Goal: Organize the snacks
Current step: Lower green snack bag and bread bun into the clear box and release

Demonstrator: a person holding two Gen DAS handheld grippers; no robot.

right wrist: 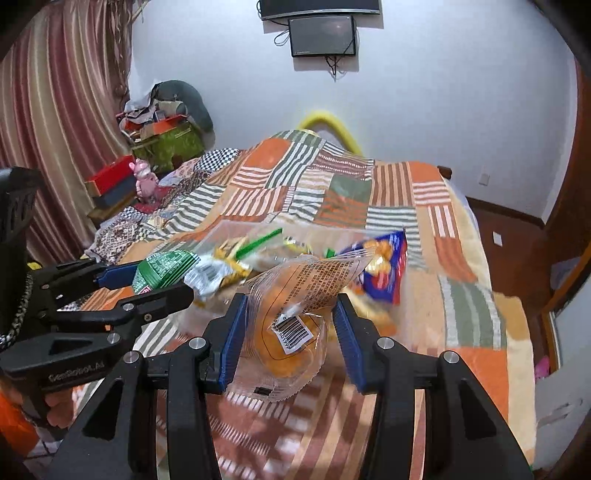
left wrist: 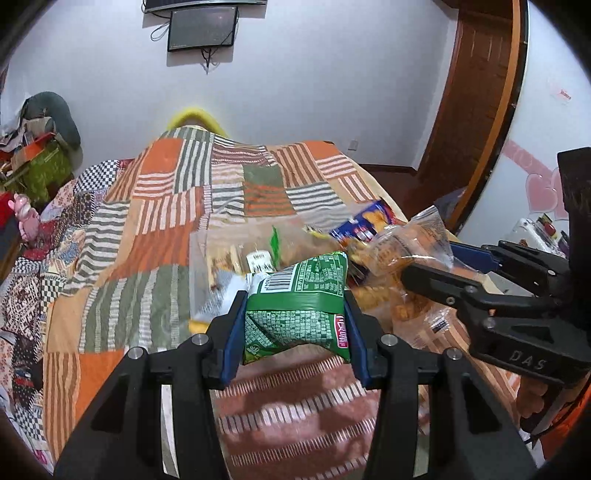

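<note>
Left gripper, jaws narrowly parted, clamps a green snack packet. Right gripper likewise pinches a clear bag of orange snacks (barcode facing up). Remaining snacks lie at twelve o'clock on the patchwork bedspread.

The heap of snacks lying past my grippers on the patchwork bedspread is smeared by motion, so I cannot tell how many packets it holds or read any label. The blue box is half hidden behind the clear packet between my right gripper's pads, and its print is a blur. The green packet's small text is too fine to read. The bedspread close under my fingers is blurred too. The upper wall screen is cut off by the top edge. My hands are almost entirely out of sight.
</note>
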